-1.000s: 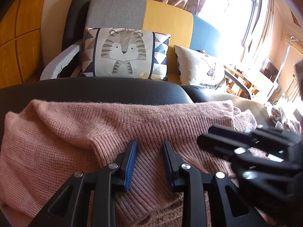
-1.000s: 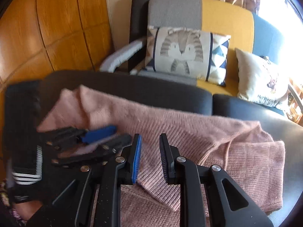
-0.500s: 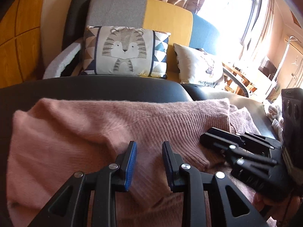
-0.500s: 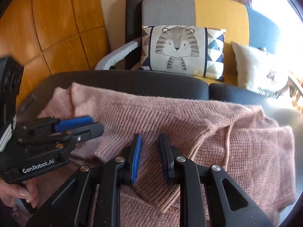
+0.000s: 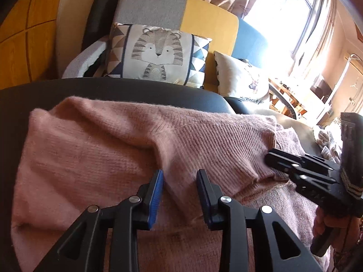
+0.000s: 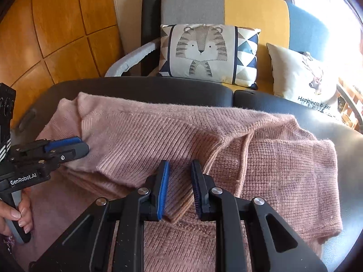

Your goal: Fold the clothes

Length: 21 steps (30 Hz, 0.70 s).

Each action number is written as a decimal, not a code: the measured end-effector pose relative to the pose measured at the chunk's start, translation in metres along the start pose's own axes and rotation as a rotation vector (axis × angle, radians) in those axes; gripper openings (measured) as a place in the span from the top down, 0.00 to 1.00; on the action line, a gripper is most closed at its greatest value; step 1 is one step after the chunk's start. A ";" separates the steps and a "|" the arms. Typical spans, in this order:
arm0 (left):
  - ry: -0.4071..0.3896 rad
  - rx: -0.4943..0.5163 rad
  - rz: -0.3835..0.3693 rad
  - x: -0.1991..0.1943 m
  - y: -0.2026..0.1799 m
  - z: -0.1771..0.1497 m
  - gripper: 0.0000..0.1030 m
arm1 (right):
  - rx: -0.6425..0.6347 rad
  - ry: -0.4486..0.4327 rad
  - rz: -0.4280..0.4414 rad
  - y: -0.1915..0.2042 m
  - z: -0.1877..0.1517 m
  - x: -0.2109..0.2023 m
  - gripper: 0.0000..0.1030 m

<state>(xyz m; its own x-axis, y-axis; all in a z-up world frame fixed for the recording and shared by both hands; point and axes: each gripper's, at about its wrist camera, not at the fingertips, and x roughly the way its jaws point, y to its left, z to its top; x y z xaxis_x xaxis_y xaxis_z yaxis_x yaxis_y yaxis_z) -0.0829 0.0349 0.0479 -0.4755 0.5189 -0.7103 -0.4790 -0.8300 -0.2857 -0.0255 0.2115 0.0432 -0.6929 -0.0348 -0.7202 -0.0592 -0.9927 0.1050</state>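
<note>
Left wrist view shows my left gripper (image 5: 179, 195) with its jaws parted around a raised ridge of the pink knit sweater (image 5: 95, 154), pads beside the fabric but, as far as I can judge, not pinching it. The sweater lies spread over the black leather seat (image 5: 113, 88), partly folded, one layer doubled across the middle. From the right wrist view, my right gripper (image 6: 179, 190) is likewise released, straddling the ribbed cuff (image 6: 181, 204) of a sleeve that crosses the body of the garment.

Risks as I see them: the knit is thick and fluffy, so closing on the ridge could catch several layers and drag the whole fold out of line. The two grippers sit near each other, so a hurried move might knock them together. The leather looks slick; a hard pull could slide the sweater toward the seat edge.
</note>
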 end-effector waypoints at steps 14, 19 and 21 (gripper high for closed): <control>0.073 0.119 0.051 -0.042 -0.005 -0.072 0.69 | -0.083 0.117 0.072 0.007 -0.064 -0.037 0.77; 0.073 0.105 0.004 -0.047 0.011 -0.077 0.69 | 0.063 0.115 0.117 -0.029 -0.081 -0.048 0.67; 0.071 0.110 0.005 -0.047 0.011 -0.079 0.69 | 0.073 0.103 0.115 -0.031 -0.084 -0.048 0.69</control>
<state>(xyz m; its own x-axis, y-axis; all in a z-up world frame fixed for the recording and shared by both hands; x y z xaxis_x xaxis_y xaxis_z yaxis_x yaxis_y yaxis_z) -0.0079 -0.0145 0.0274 -0.4267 0.4956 -0.7565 -0.5564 -0.8033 -0.2124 0.0697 0.2343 0.0174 -0.6211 -0.1633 -0.7665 -0.0385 -0.9705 0.2379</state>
